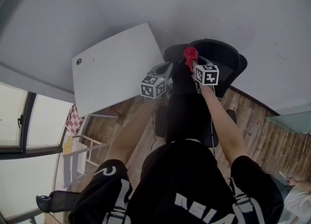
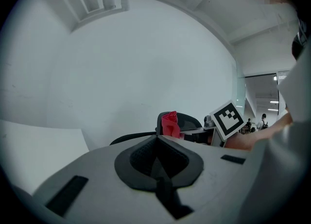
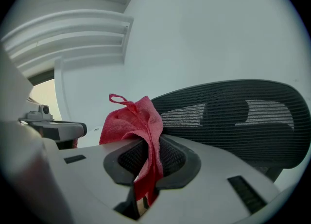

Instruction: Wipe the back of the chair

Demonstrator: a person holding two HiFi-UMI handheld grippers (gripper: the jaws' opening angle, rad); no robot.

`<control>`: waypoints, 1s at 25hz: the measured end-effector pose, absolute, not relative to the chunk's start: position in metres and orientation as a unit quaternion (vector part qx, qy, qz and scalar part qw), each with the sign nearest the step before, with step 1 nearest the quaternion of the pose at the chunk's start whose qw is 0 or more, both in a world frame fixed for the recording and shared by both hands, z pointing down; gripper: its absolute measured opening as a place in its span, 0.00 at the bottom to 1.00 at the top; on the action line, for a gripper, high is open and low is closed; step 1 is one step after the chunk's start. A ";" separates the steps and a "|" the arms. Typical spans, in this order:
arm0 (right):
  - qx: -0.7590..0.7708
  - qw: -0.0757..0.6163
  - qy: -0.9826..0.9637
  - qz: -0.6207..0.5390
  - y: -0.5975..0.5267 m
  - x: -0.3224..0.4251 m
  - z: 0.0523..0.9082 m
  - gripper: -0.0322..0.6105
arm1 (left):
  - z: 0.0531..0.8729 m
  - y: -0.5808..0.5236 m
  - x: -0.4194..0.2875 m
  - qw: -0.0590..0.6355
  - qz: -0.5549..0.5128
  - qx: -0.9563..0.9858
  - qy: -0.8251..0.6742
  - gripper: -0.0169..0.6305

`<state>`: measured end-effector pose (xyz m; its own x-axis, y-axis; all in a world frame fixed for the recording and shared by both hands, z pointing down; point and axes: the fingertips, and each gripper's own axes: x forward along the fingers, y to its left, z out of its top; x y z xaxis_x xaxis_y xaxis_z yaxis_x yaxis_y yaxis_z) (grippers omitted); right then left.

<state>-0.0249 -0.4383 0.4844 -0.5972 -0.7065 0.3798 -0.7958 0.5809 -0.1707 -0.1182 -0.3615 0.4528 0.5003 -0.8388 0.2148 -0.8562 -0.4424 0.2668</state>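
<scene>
Black shirt [image 1: 194,189] and our two forearms fill the bottom of the head view. We're standing at the office chair [image 1: 218,55], with both grippers up by its top edge.

Progress, as far as we can judge:
- The chair back's black mesh [image 3: 233,116] sits just beyond the right jaws and beside the cloth. We can't tell whether they touch.
- The mesh shows no wiped or unwiped difference, so we can't read how much is covered. Our call is an early or mid pass along the top, with the lower back probably left to do.
- Setup is done: the cloth is in hand and at the chair.

Gripper state:
- right gripper [image 3: 148,162]: jaws pinch the red cloth [image 3: 133,126], which bunches above the pads with a tail hanging below.
- left gripper [image 2: 158,157]: pads pressed together with nothing between them. It sits just beside the right one, aimed at the chair top, and we see no contact with the chair.

Count, big to small:
- 1 white desk [image 1: 116,67], to the left of the chair
- 1 office chair
- 2 grippers
- 1 red cloth
</scene>
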 end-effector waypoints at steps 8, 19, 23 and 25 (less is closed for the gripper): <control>0.431 0.137 -0.876 0.166 -0.444 -0.010 0.486 0.21 | 0.456 -0.365 -0.113 0.170 0.039 0.848 -0.500 0.06; 0.482 0.125 -0.848 0.181 -0.462 0.047 0.486 0.21 | 0.452 -0.375 -0.080 0.162 0.056 0.859 -0.483 0.06; 0.506 0.109 -0.834 0.190 -0.467 0.075 0.484 0.20 | 0.449 -0.379 -0.070 0.160 0.062 0.863 -0.475 0.06; 0.518 0.103 -0.827 0.193 -0.468 0.091 0.482 0.20 | 0.449 -0.380 -0.062 0.159 0.068 0.865 -0.470 0.06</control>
<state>0.0908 -0.4683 0.4824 -0.4431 -0.8167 0.3696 -0.8960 0.3898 -0.2127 -0.0618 -0.3805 0.4494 0.5488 -0.7922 0.2669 -0.8353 -0.5071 0.2124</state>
